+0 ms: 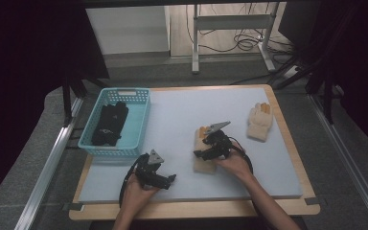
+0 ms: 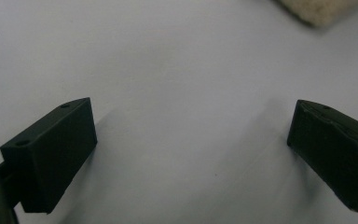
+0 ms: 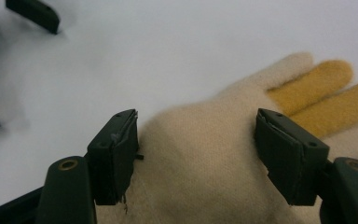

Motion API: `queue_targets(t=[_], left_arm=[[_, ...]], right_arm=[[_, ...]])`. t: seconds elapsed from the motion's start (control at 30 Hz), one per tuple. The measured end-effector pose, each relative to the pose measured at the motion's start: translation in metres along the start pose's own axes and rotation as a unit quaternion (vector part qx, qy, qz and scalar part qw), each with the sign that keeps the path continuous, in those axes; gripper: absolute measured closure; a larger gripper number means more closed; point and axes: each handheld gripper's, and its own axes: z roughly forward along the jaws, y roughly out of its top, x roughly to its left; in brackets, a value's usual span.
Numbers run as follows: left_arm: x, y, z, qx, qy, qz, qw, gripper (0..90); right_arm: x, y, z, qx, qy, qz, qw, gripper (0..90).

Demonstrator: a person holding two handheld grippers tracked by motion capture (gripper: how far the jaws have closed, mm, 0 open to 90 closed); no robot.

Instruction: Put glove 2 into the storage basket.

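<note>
Cream knit glove (image 3: 205, 154) between parted right gripper (image 3: 196, 154) jaws; no writing legible.

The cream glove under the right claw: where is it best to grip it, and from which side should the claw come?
Probably the palm, from above. The glove lies flat on the white mat, so no edge stands up to catch. The right claw is open with the palm between its jaws; its yellow fingers are thinner and would likely slip. Pinching a fold of the palm looks safest.
</note>
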Motion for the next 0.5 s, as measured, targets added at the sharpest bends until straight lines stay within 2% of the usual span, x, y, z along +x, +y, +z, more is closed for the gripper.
queue_targets(t=[0.07, 0.23, 0.3, 0.37, 0.4, 0.5], left_arm=[[0.000, 0.000, 0.000, 0.000, 0.000, 0.000, 1.0000, 1.5], [0.000, 0.000, 0.000, 0.000, 0.000, 0.000, 1.0000, 1.6], [0.000, 0.000, 0.000, 0.000, 0.000, 0.000, 1.0000, 1.5], [0.000, 0.000, 0.000, 0.000, 0.000, 0.000, 1.0000, 1.5], [0.000, 0.000, 0.000, 0.000, 0.000, 0.000, 1.0000, 1.5], [0.000, 0.000, 0.000, 0.000, 0.000, 0.000, 1.0000, 1.6]], right_arm=[[0.002, 0.000, 0.000, -0.001, -0.003, -0.006, 1.0000, 30.0], [-0.011, 0.000, -0.011, -0.029, 0.009, 0.013, 0.9994, 29.7], [-0.019, 0.000, -0.019, -0.032, -0.005, 0.022, 0.9993, 29.7], [-0.033, -0.004, -0.029, -0.036, -0.028, 0.036, 0.9983, 30.6], [-0.033, -0.004, -0.029, -0.036, -0.028, 0.036, 0.9983, 30.6], [-0.051, -0.012, -0.042, -0.040, -0.054, 0.055, 0.9962, 38.5]])
